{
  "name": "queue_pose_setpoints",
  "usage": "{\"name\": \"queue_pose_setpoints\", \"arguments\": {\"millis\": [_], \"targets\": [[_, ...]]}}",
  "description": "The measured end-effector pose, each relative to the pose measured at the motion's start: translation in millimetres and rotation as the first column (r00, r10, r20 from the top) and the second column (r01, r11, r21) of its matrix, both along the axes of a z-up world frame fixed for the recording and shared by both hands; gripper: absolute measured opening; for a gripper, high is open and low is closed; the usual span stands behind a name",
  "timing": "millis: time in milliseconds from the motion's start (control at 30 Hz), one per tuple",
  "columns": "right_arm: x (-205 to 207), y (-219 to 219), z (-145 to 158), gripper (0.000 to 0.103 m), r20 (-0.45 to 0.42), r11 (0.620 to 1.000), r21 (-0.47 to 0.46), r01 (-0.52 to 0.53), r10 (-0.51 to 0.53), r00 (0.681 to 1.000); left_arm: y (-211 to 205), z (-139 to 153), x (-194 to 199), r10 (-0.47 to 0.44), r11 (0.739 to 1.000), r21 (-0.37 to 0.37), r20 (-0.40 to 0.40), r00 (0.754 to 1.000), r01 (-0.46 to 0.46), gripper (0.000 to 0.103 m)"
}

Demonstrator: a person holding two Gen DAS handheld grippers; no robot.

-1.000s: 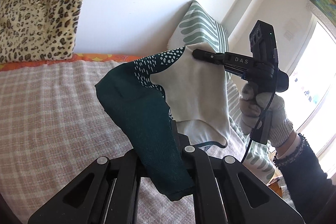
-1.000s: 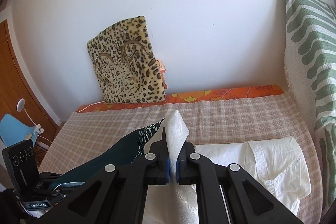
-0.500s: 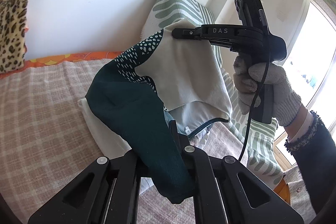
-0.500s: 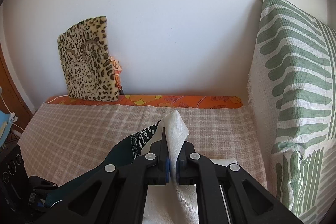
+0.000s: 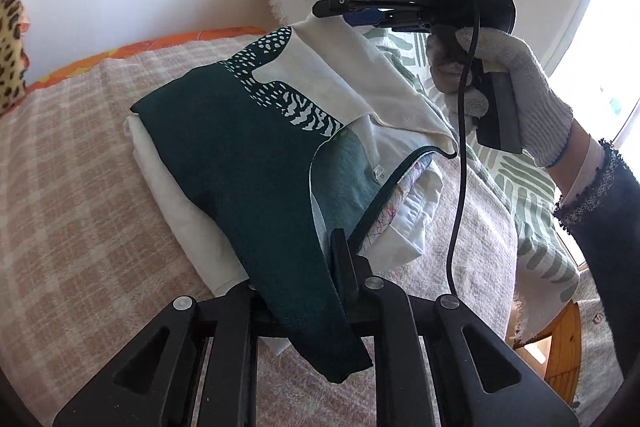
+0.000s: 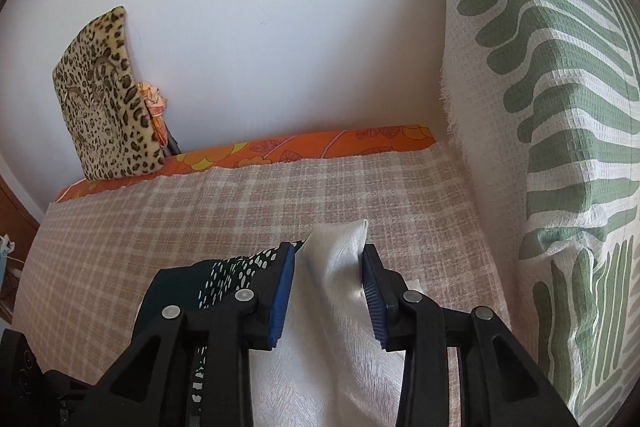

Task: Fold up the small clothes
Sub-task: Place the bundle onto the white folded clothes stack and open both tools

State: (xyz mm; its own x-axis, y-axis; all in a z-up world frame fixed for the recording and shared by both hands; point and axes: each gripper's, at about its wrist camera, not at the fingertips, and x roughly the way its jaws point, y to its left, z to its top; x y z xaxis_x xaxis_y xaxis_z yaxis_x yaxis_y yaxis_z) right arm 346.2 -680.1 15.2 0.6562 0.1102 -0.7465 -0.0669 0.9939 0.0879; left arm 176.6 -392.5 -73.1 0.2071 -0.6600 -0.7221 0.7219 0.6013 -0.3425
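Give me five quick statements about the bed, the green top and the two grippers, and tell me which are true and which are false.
1. The dark green and white garment lies on top of a folded white shirt. True.
2. The right gripper is clamped tight on the cloth. False: its jaws have just been opening, and the white corner stands loosely between the blue pads.
3. A leopard-print cushion leans against the wall. True.
4. The bed is covered by a plain blue sheet. False: the cover is a pink and beige checked blanket.
5. The hand holding the right gripper is bare. False: it wears a white knitted glove.
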Motion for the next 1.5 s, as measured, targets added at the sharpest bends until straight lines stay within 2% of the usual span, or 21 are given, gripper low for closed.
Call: {"name": "queue_pose_setpoints", "arguments": {"millis": [167,233,333,467,500,533,600,667,733,800,867,933,1000,1133,1200,1267,1333,1433,1500], "targets": [[-35,-43,4,0.038,0.027,0.986,0.147,0.074,-0.079,0.997,35,26,-14,-0.02,0.999,-0.032,0.029,0.999,0.021,0.014],[-51,-54,-1,0.039,0.013,0.983,0.161,0.089,-0.092,0.996,40,33,-14,-0.02,0.999,-0.039,0.043,0.999,0.022,0.014],[-69,-65,-10,0.04,-0.003,0.978,0.181,0.105,-0.106,0.994,41,34,-12,-0.011,1.0,-0.026,0.072,0.997,0.012,0.025],[-80,-69,-22,0.039,-0.045,0.97,0.213,0.115,-0.108,0.993,38,30,-2,0.016,0.995,-0.099,-0.028,0.999,-0.019,0.025],[-82,-67,-25,0.035,-0.053,0.976,0.183,0.117,-0.109,0.993,39,34,-6,0.006,0.993,-0.119,-0.026,1.0,-0.009,0.025],[-84,-64,-27,0.025,-0.067,0.983,0.143,0.114,-0.106,0.992,40,37,-8,0.0,0.992,-0.123,-0.007,1.0,-0.001,0.025],[-85,-59,-33,0.017,-0.102,0.992,0.052,0.111,-0.105,0.989,43,46,-15,-0.013,0.992,-0.129,0.033,0.999,0.017,0.025],[-86,-60,-39,0.016,-0.128,0.986,-0.07,0.151,-0.159,0.979,49,54,-15,-0.006,0.989,-0.15,0.039,0.999,0.011,0.025],[-88,-68,-43,0.015,-0.145,0.974,-0.12,0.192,-0.209,0.967,54,59,-12,0.003,0.987,-0.163,0.025,1.0,0.001,0.025],[-92,-70,-36,0.017,-0.102,0.956,-0.185,0.226,-0.248,0.963,57,64,-9,0.029,0.989,-0.148,0.083,0.996,-0.016,0.025],[-100,-65,-19,0.019,-0.018,0.967,-0.148,0.209,-0.214,0.977,54,67,1,0.052,0.993,-0.117,0.147,0.988,-0.035,0.025],[-99,-53,-3,0.023,0.046,0.987,-0.065,0.148,-0.145,0.988,46,62,19,0.07,0.992,-0.113,0.124,0.99,-0.056,0.025],[-88,-33,6,0.027,0.084,0.998,-0.021,0.064,-0.062,0.995,34,54,32,0.079,0.992,-0.104,0.103,0.992,-0.068,0.025],[-52,17,-2,0.031,0.067,0.997,-0.004,-0.078,0.078,0.995,6,32,34,0.041,0.998,-0.057,0.095,0.995,-0.036,0.025],[-33,33,-15,0.031,0.036,0.994,-0.011,-0.106,0.107,0.994,-5,22,33,0.029,0.999,-0.041,0.087,0.996,-0.026,0.025],[-16,39,-30,0.031,0.003,0.993,-0.057,-0.1,0.1,0.995,-15,14,30,0.012,1.0,-0.027,0.079,0.997,-0.01,0.025],[-3,28,-52,0.028,-0.058,0.993,-0.105,-0.047,0.041,0.997,-25,5,26,-0.018,1.0,0.002,0.085,0.996,0.018,0.025],[-2,-6,-77,0.028,-0.123,0.993,-0.101,0.057,-0.069,0.99,-34,-9,23,-0.048,0.998,0.031,0.067,0.997,0.046,0.025],[-8,-30,-81,0.027,-0.119,0.992,-0.043,0.117,-0.122,0.985,-31,-13,23,-0.045,0.999,0.024,0.056,0.997,0.043,0.025]]}}
